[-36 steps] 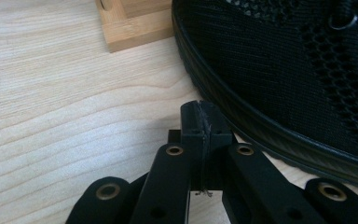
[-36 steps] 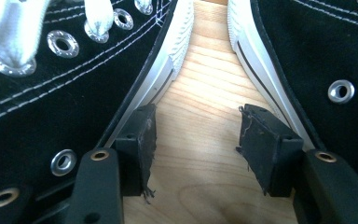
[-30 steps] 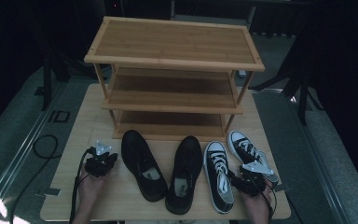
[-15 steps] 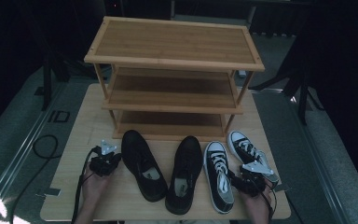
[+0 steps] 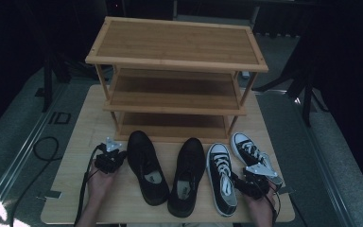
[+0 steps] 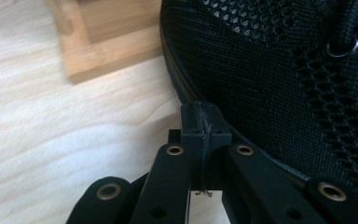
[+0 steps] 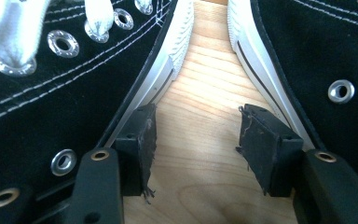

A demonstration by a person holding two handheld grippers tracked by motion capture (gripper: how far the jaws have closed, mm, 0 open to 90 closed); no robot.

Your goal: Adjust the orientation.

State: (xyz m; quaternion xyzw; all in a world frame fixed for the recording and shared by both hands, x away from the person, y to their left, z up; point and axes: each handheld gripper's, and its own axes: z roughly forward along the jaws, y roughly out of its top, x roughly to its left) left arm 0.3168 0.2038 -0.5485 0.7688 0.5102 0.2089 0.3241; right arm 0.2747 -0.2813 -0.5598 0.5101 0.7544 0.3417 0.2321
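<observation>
Black shoe apparently touches the closed left hand-held gripper.

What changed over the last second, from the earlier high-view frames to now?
The left gripper edged in toward the left black shoe, jaws shut and empty, tips beside its sole. The right gripper stayed open between the two sneakers. Shoes and rack unmoved.

Three-tier bamboo shoe rack at far half of pale wooden table. Before it, row left to right: two black mesh lace-up shoes, two black-and-white canvas sneakers. Left gripper left of row, apparently touching leftmost shoe. Right gripper between sneakers.
</observation>
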